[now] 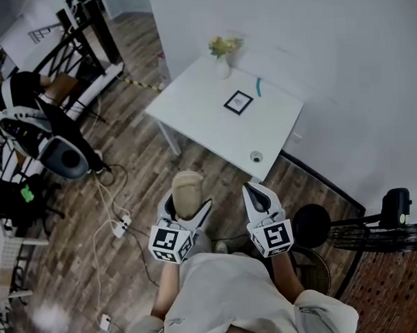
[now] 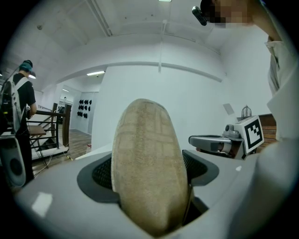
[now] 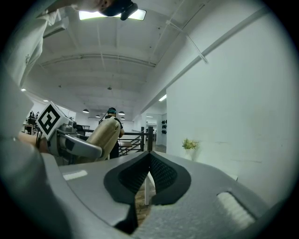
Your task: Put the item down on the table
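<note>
Tan, coarse-textured oval item [image 1: 187,193] is pinched in my left gripper [image 1: 190,210]. The jaws sit wide, one pad on each flat side, and the rounded end of the item sticks out well past the tips. In the left gripper view it fills the gap and hides most of both pads. My right gripper [image 3: 149,164] is pressed together, pads meeting at the tips with nothing between them. It is just beside the left one and apart from it, both out in front of my chest. The item is in the air over the wooden floor [image 1: 132,166], short of the near corner of the white table [image 1: 213,121] and not touching it. On the table: a vase of flowers [image 1: 223,57] at the far corner, a square marker card [image 1: 238,102] mid-top, a teal pen [image 1: 259,86] near the card, and a small round object [image 1: 256,156] by the near edge. Can't tell what that one is. Another person [image 1: 20,108] is well off to my left by a railing.
</note>
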The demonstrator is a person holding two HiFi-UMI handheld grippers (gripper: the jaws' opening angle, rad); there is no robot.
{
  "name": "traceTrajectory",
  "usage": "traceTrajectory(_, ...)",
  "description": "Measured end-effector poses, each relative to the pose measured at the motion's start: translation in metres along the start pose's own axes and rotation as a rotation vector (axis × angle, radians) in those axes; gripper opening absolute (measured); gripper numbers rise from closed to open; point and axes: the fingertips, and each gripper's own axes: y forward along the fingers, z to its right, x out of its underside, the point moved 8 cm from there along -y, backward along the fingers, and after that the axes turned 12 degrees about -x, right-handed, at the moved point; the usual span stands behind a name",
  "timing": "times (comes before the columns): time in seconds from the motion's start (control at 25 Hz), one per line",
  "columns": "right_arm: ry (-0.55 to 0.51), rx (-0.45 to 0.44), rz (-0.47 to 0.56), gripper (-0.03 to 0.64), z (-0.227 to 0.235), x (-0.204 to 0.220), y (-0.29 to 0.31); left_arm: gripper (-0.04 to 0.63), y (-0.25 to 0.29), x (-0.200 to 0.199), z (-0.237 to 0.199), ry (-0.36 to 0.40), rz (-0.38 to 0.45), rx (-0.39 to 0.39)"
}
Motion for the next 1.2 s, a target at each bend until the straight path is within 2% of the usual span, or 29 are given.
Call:
traceTrajectory(0.52, -0.013, 0.007, -0.009, 0.003, 0.033, -0.003, 0.049, 0.436, 0.056, -0.015, -0.031, 0.001, 0.019, 0.011)
traceTrajectory(0.76, -0.011, 0.032, -0.034, 0.003, 0.048, -0.005, 0.084, 0.436, 0.090, -0.021, -0.061, -0.009, 0.013, 0.027)
traceTrajectory(1.2, 0.001, 0.108, -0.051, 0.003, 0.069, -0.016, 0.165, 0.436, 0.157, -0.041, -0.129, -0.008, 0.001, 0.107)
